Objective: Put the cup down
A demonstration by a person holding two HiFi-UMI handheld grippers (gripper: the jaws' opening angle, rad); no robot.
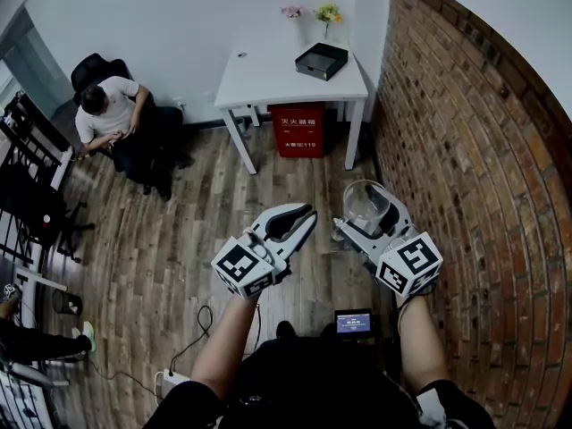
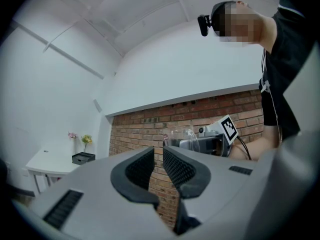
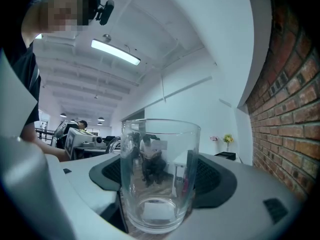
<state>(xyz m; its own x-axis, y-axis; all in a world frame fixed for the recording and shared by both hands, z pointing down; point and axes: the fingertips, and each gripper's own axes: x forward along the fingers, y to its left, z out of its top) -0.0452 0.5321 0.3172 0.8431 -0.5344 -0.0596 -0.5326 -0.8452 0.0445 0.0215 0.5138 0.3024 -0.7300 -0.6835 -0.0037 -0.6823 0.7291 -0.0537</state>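
A clear glass cup [image 1: 365, 206] is held up in the air over the wooden floor, upright, with my right gripper [image 1: 368, 217] shut on it. In the right gripper view the cup [image 3: 159, 176] stands between the two black pads [image 3: 212, 176] and fills the middle of the picture. My left gripper [image 1: 307, 217] hovers just left of the cup, apart from it. Its jaws [image 2: 158, 155] stand close together with nothing between them. The left gripper view shows the cup [image 2: 182, 135] in the right gripper in front of the brick wall.
A white table [image 1: 268, 79] stands ahead against the wall, with a black tray [image 1: 322, 60] and small flowers [image 1: 328, 12] on it and a red box [image 1: 299, 130] under it. Brick wall [image 1: 465, 168] runs along the right. A person sits at the left [image 1: 112, 119].
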